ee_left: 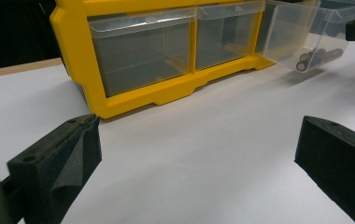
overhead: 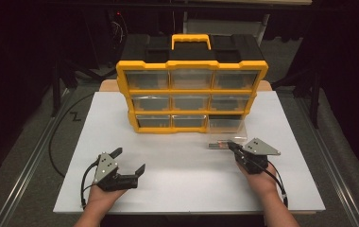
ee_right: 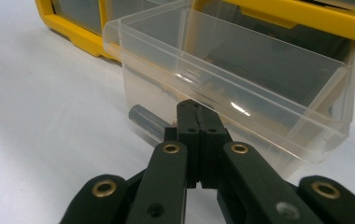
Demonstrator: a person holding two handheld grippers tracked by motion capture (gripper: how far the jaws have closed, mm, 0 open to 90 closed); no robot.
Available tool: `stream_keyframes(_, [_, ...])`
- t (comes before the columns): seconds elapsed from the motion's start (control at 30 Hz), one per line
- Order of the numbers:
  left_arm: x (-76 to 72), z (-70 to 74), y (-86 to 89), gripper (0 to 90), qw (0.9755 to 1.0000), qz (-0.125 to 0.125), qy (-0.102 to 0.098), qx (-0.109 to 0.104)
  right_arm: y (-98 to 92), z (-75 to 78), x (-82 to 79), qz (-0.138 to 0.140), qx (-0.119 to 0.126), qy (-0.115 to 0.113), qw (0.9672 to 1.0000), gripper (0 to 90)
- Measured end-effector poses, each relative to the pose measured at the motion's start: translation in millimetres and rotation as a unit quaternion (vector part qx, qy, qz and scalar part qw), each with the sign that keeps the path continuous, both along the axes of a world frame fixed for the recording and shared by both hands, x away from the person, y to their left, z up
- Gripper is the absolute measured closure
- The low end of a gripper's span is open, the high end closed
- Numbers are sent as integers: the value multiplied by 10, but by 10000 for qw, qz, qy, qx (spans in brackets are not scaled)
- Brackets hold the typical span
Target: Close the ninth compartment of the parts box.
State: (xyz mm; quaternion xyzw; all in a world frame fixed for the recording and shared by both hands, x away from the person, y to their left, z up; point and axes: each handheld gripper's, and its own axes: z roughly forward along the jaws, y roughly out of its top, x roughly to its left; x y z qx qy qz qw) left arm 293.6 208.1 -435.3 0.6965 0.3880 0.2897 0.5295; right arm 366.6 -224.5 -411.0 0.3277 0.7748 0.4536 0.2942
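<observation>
Clear plastic drawer (overhead: 226, 128) pulled most of the way out of the bottom-right slot of the yellow organiser (overhead: 192, 82), its front end resting toward the near side of the white table (overhead: 177, 184). In the left gripper view the drawer (ee_left: 306, 35) hangs out past the cabinet frame (ee_left: 133, 98), tilted slightly nose-down, with a few small dark cylindrical parts (ee_left: 318, 57) lying against its front wall.

Right gripper (overhead: 233, 146) sits directly at the drawer's front lip. In the right gripper view its jaws are pressed flat together, tips (ee_right: 197, 116) against the lower front wall of the drawer (ee_right: 241, 88); whether they pinch the lip or merely touch it cannot be told. A grey metal cylinder (ee_right: 146, 120) shows through the clear wall just left of the tips.

Left gripper (overhead: 132, 161) rests well apart from the drawer, on the near left of the table, held in the person's left hand (overhead: 103, 196). Jaws spread wide, nothing between them but bare table; pads (ee_left: 70, 158) point toward the organiser's lower-left drawers (ee_left: 140, 51).

Remaining eight drawers closed in their slots. Yellow carry handle (overhead: 190, 40) on top of the case.
</observation>
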Motion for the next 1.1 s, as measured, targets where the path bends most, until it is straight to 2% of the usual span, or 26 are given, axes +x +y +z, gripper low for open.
stream_keyframes(0.43, [-5, 7, -19, 11, 9999, -109, -51, -22, 7, -3, 37, -61, -13, -78, 10000, 900])
stream_keyframes(1.1, [-6, 3, -22, 11, 9999, -133, -33, 9, 45, -19, 174, -213, 30, -137, 9997, 900])
